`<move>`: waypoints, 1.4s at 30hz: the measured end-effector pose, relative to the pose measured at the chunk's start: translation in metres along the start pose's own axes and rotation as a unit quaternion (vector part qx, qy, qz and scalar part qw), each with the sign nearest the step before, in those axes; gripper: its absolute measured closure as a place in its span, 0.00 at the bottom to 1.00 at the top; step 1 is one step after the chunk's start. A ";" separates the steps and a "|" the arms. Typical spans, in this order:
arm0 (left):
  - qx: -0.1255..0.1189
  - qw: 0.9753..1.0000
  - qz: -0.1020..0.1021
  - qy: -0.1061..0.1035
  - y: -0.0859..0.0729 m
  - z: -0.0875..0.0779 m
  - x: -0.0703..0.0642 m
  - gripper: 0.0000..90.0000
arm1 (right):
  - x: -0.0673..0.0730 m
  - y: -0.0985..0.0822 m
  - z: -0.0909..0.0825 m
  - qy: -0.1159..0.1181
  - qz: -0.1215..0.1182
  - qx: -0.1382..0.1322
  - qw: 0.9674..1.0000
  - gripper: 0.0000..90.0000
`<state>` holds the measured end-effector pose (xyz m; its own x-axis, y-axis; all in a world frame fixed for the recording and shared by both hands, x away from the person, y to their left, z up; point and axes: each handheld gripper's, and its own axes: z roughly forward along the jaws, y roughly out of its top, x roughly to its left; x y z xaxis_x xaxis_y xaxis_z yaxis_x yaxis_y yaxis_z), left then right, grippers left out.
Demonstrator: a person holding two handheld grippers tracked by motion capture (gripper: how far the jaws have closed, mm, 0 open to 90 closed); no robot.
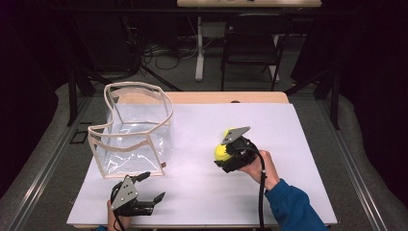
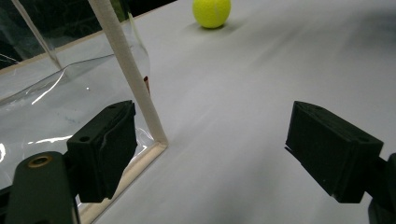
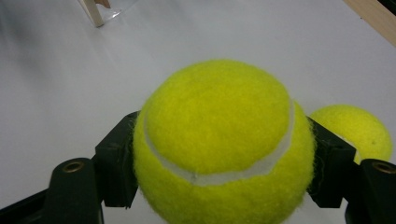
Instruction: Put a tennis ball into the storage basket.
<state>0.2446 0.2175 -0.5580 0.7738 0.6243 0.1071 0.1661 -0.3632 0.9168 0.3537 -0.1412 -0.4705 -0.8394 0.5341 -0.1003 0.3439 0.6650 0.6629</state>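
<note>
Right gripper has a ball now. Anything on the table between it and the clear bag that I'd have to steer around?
Nothing visible. The right gripper is shut on a tennis ball, and the white table between it and the clear bag is bare. The second ball lies on the far side, away from the bag. The left gripper sits open near the bag's front corner.

Your bench (image 1: 202,192) sits brightly lit from above while the room around it falls to near black. The clear bag (image 1: 132,130) throws small white glints. Close up, the tennis ball (image 3: 219,144) is sharp, the second ball (image 3: 359,130) behind it soft, with a faint shadow under the far one.
</note>
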 end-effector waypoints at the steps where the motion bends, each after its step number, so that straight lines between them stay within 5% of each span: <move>1: 0.000 1.000 0.000 0.000 0.000 0.000 0.000 0.18 | 0.000 0.001 0.000 0.000 -0.002 -0.001 1.000 0.29; 42: 0.001 1.000 -0.001 0.001 0.000 0.000 0.000 0.18 | -0.008 0.053 -0.006 0.000 -0.041 0.001 0.999 0.29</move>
<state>0.2447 0.2176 -0.5580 0.7725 0.6261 0.1061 0.1686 -0.3633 0.9163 0.3757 -0.1132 -0.4305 -0.8651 0.4775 -0.1535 0.2746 0.7070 0.6517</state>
